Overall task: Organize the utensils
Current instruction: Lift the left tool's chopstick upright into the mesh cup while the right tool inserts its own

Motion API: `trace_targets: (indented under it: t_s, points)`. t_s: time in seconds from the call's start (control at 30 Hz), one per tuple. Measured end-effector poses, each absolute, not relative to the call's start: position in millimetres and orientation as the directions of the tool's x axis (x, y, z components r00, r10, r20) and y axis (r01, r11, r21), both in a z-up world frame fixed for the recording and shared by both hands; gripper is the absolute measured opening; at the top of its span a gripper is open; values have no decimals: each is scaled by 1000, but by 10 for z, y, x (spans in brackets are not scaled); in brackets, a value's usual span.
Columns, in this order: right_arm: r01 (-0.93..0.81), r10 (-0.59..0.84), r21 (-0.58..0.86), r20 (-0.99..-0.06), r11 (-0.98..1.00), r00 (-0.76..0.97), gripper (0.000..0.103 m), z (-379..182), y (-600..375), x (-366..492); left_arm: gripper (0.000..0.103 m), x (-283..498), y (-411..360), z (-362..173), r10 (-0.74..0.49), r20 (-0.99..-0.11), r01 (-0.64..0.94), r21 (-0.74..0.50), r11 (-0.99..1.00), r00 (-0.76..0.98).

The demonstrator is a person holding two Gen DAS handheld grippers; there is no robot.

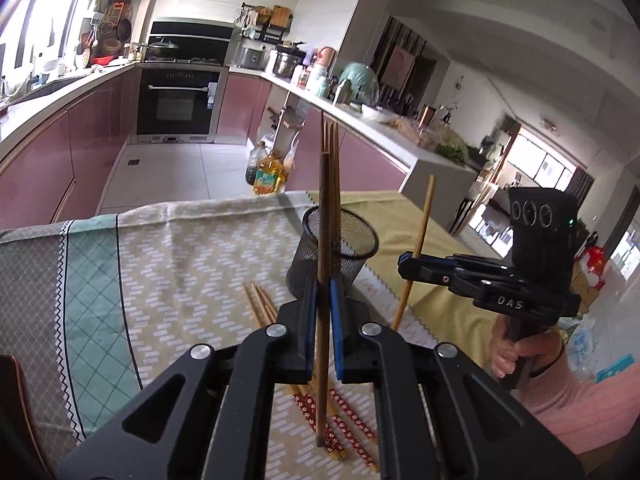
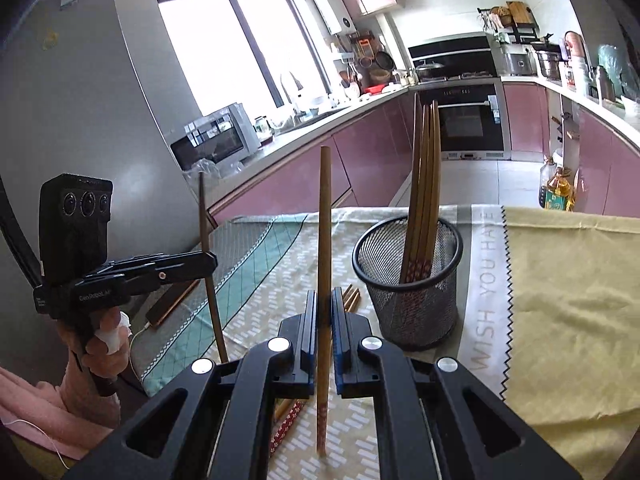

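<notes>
Left claw [image 1: 324,296] and right claw [image 2: 325,312] both clamped shut, raised.

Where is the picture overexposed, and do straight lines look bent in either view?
Right wrist view: the large kitchen window is blown out to white, and the pink cabinet fronts curve. Left wrist view: the window at upper left glares, and the white countertop edge bows.

We see a patterned cloth [image 2: 256,264] beside a yellow cloth [image 2: 568,300] on the table. Behind stand pink cabinets [image 1: 60,160], a black oven [image 1: 176,104] and what may be an oil bottle [image 1: 270,174] on the floor.
</notes>
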State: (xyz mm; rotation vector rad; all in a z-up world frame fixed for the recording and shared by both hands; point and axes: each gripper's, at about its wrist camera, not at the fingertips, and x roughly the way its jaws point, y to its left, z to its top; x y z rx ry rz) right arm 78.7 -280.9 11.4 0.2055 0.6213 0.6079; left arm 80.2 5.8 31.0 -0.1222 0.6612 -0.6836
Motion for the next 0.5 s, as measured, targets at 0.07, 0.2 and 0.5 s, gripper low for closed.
trace_targets:
  t_s: [0.07, 0.2, 0.5]
  points:
    - [-470, 586, 349, -473, 810, 658, 6, 168, -2850, 797, 7, 803, 78, 382, -632, -504, 549, -325, 771, 589]
    - [-470, 579, 339, -450, 815, 680, 6, 272, -2900, 855, 7, 871, 70, 487, -650, -466, 548, -352, 759, 600]
    - [-475, 557, 291, -394, 830, 731, 6, 622, -3001, 957, 7, 1153, -136, 751, -671, -410, 555, -377, 741, 618]
